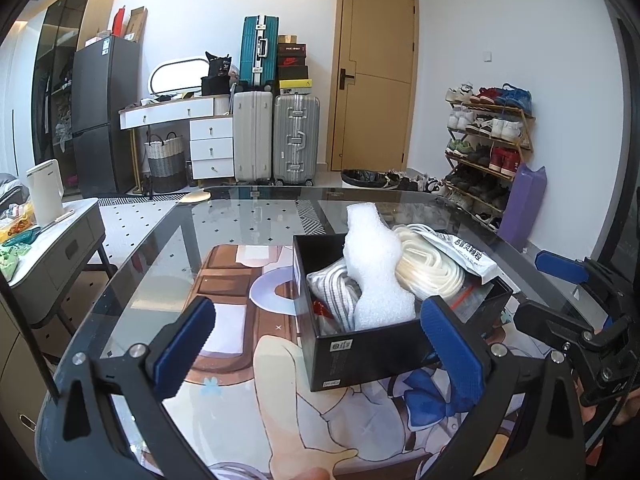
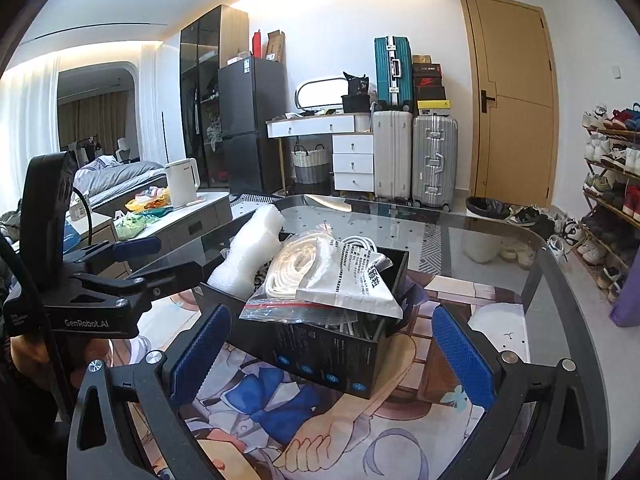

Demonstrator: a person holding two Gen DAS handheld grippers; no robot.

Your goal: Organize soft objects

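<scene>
On the glass bench (image 1: 168, 248), a black box (image 1: 360, 348) brims with lumpy white foam (image 1: 374, 268), coiled pale tubing (image 1: 432, 268) and a printed pouch (image 2: 352, 280), while the left gripper (image 1: 320, 356) and right gripper (image 2: 332, 354) both gape wide, holding nothing.

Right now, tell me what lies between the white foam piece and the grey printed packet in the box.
A coil of cream tubing lies between the foam piece and the printed packet inside the black box, seen in the left wrist view.
</scene>
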